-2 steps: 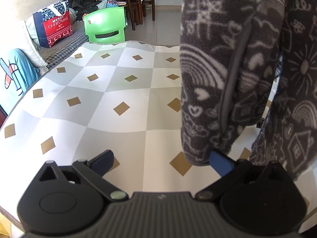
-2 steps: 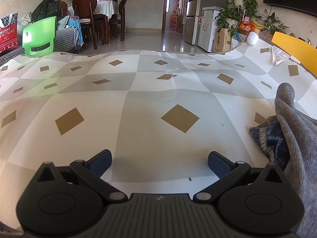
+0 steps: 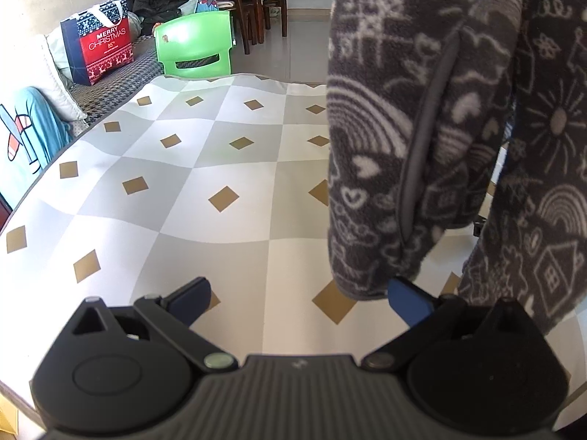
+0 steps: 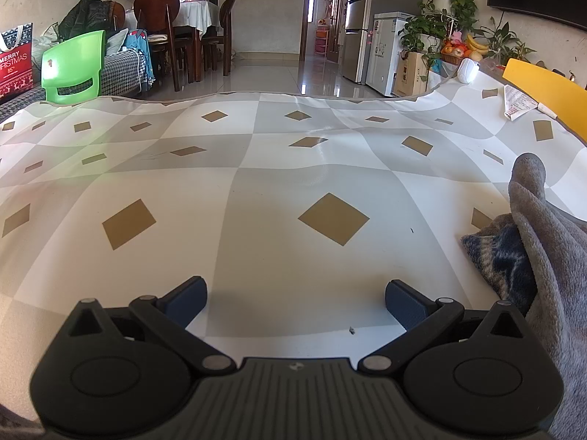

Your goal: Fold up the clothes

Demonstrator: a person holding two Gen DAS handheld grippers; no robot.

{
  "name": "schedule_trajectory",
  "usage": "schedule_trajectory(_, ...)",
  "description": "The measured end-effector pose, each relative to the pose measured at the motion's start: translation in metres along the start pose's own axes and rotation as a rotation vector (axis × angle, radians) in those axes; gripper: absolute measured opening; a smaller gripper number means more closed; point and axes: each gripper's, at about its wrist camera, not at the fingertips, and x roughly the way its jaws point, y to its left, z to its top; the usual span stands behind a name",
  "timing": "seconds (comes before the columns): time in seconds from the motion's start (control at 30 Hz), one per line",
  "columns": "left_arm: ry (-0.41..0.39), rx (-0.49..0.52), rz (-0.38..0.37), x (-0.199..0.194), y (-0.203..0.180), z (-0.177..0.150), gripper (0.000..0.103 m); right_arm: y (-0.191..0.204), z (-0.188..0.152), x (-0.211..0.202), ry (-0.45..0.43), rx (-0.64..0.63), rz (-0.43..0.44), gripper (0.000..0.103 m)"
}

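The left gripper [image 3: 299, 299] has its jaws wide apart; a patterned fleece [image 3: 422, 146] hangs just beside its right finger, perhaps touching. The right gripper [image 4: 295, 299] is equally wide, holding nothing, above the table [image 4: 256, 183], with grey clothes [image 4: 543, 249] at right.

Dark grey patterned fleece garment [image 3: 422, 128] hanging upright above table, grey clothes [image 4: 543, 256] heaped at right

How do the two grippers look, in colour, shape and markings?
Both look alike. The left gripper and the right gripper each have a dark grey ribbed body with a small pale mark at its top centre. On either side sits a round black housing. Black link arms with silver rivets carry two dark blue fingers. No cables or sleeves show.
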Motion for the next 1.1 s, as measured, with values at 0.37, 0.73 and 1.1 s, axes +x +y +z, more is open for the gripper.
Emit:
schedule_trajectory(0.37, 0.001, -0.028, -0.030, -0.009, 0.004, -0.003, 0.103, 0.000, 0.000, 0.000, 0.000, 0.000, 0.000, 0.103)
schedule_trajectory(0.73, 0.044, -0.027, -0.010, 0.008, 0.002, 0.002, 0.103, 0.000, 0.000, 0.000, 0.000, 0.000, 0.000, 0.103)
schedule_trajectory(1.1, 0.068, -0.036, -0.004, 0.014, 0.005, 0.001, 0.103, 0.000, 0.000, 0.000, 0.000, 0.000, 0.000, 0.103)
